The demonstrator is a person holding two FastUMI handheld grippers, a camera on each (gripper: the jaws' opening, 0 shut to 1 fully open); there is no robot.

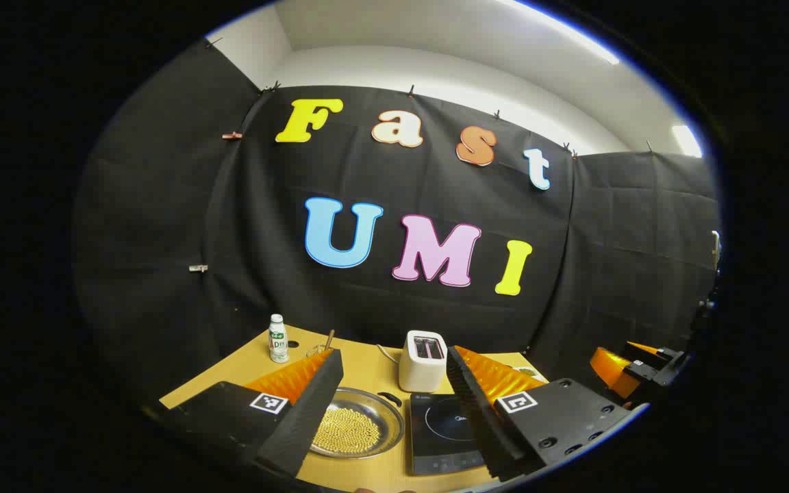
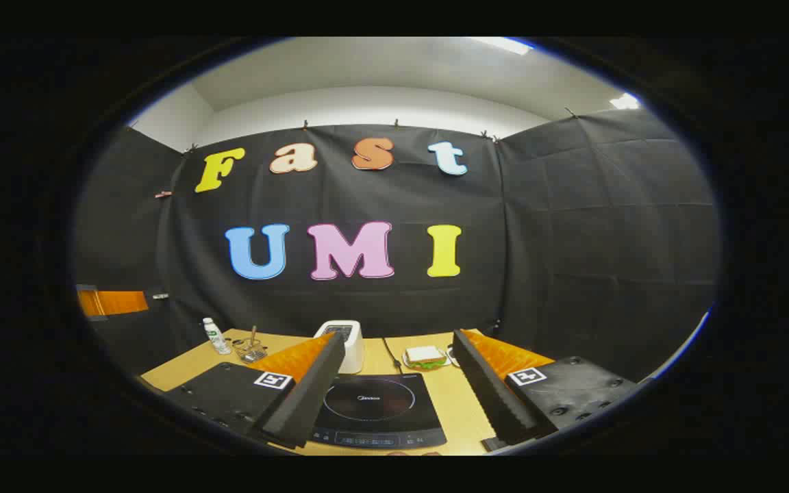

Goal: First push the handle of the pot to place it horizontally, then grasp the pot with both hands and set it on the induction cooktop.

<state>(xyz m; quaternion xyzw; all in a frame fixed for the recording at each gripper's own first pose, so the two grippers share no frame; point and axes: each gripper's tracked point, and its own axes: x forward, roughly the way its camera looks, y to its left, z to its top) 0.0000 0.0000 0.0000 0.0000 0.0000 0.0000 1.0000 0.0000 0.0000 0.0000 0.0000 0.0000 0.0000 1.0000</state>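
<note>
Pot (image 1: 357, 430) with a silvery bowl full of small yellow beads sits on the wooden table (image 1: 367, 373), low between the spread fingers of the left tool (image 1: 394, 404), nearer its left finger, which covers part of the rim; that tool is released and grips nothing. A dark handle (image 1: 390, 398) juts from the pot's far right rim toward the induction cooktop (image 1: 444, 433), which lies just beside the pot. In the right gripper view the right tool (image 2: 394, 383) is likewise released, its fingers framing the cooktop. Farther back stand a white toaster (image 1: 422, 361), a small bottle (image 1: 278, 339) and a sandwich on a plate (image 2: 426, 356).
</note>
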